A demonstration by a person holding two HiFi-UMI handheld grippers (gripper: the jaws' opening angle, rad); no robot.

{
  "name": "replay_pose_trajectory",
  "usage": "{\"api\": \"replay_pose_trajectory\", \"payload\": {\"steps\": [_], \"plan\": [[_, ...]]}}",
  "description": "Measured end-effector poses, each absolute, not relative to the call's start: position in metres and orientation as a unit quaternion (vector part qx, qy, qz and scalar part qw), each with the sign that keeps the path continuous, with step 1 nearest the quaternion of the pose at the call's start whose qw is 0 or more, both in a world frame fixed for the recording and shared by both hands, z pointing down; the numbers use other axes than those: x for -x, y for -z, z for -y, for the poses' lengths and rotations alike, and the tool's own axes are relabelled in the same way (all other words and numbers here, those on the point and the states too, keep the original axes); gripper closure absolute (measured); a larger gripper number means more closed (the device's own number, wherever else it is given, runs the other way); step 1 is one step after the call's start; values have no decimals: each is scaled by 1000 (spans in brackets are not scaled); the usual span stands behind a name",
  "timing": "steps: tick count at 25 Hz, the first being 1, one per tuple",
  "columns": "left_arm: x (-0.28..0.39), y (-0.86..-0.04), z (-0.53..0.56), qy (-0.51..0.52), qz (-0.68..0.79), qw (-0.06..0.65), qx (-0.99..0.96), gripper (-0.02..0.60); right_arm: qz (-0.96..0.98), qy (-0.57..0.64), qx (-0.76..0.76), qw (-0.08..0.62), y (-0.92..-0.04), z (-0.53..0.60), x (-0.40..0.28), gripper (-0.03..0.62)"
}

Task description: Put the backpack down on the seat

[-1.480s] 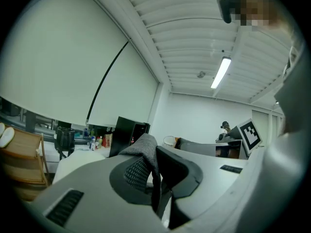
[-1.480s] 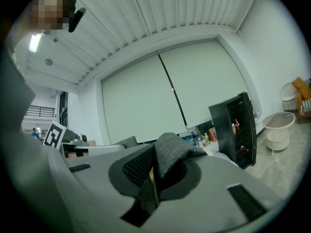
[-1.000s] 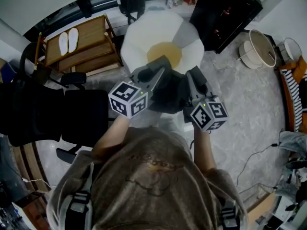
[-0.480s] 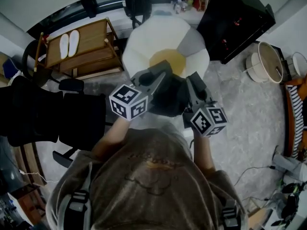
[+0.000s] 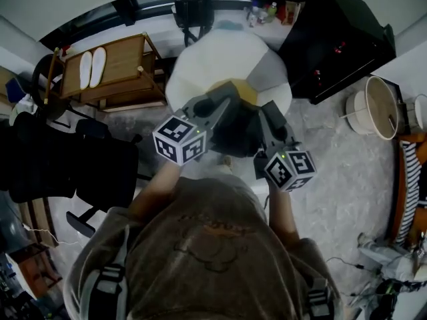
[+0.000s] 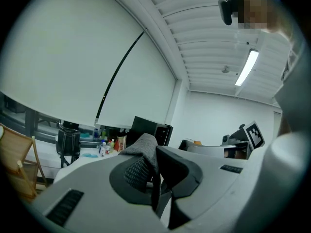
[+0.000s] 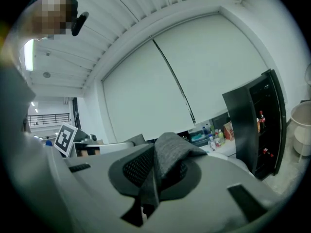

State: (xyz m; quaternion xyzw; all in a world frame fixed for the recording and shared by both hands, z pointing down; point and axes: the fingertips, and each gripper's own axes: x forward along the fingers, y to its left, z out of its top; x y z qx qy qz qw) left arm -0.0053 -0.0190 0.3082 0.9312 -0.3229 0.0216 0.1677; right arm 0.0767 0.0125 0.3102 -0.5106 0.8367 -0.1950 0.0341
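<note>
A dark backpack (image 5: 237,133) hangs between my two grippers, above the near edge of a white flower-shaped seat (image 5: 200,65) with one grey petal and a yellow centre that is mostly hidden. My left gripper (image 5: 223,99) is shut on a grey fabric strap (image 6: 142,148) of the backpack, which is pinched between its pads. My right gripper (image 5: 268,111) is likewise shut on a fold of grey strap (image 7: 170,152). Both grippers point upward, toward the window blind and ceiling. In the left gripper view the left gripper (image 6: 154,165) shows low in the middle, as does the right gripper (image 7: 153,173) in its own view.
A wooden rack (image 5: 127,62) with white slippers (image 5: 90,69) stands left of the seat. A black office chair (image 5: 67,159) is at my left, a black cabinet (image 5: 340,39) at the right, a white basket (image 5: 377,109) beyond it. A black bag (image 5: 193,9) and bottles (image 5: 263,12) sit behind the seat.
The backpack and both grippers have moved forward over the seat, now covering most of its yellow centre. Both grips are unchanged.
</note>
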Motion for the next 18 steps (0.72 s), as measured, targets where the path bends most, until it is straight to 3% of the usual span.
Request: {"api": "replay_pose_trajectory", "payload": {"steps": [18], "plan": [[-60, -323, 149, -33, 357, 175, -917, 548, -856, 193, 479, 30, -323, 135, -151, 562]]}}
